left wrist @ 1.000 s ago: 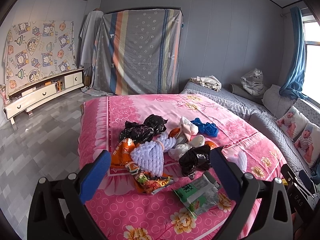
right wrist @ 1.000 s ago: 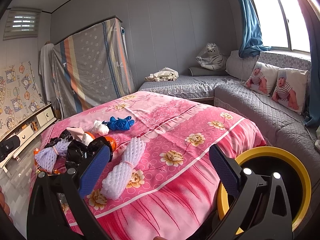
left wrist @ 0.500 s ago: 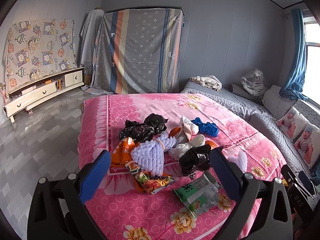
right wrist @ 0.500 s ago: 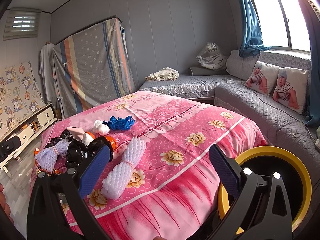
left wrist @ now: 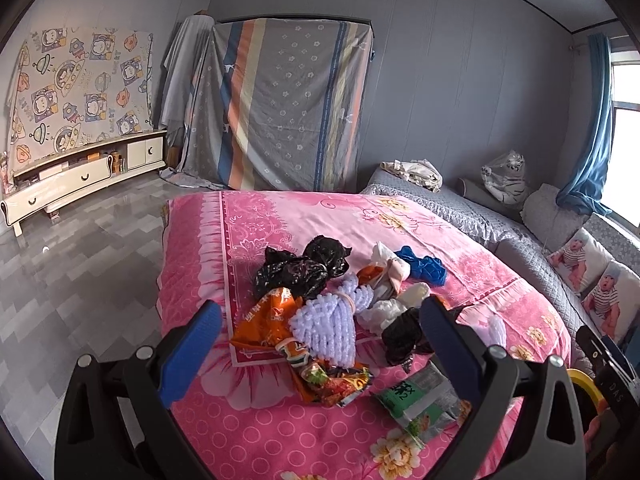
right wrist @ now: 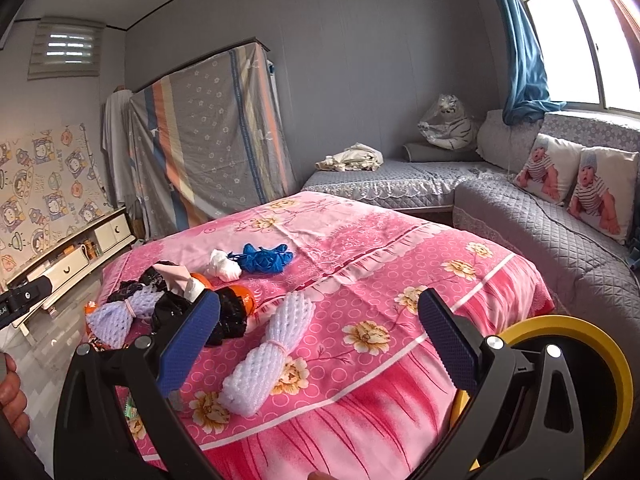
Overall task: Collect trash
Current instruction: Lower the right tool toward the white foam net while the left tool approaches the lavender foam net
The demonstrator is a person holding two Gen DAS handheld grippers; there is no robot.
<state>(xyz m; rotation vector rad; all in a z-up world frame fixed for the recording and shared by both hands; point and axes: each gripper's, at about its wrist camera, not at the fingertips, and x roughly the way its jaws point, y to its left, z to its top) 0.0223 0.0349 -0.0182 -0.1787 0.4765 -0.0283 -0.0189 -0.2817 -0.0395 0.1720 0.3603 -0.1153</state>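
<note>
A grey floor (left wrist: 72,280) lies left; the trash pile (left wrist: 332,300) sits mid pink bed (left wrist: 280,432), sofa (right wrist: 560,248) right. Left gripper (left wrist: 320,344) and right gripper (right wrist: 320,328) gape, empty. Nothing has shifted since earlier.

Grey walls (right wrist: 360,40), tiled (perhaps glossy) floor (left wrist: 80,272), bright window (right wrist: 592,32).

Pink bed (right wrist: 400,240), white foam net (right wrist: 272,344), yellow-rimmed bin (right wrist: 600,344), jaws spread

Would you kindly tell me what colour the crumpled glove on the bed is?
The glove is bright blue, clearest in the right wrist view.
</note>
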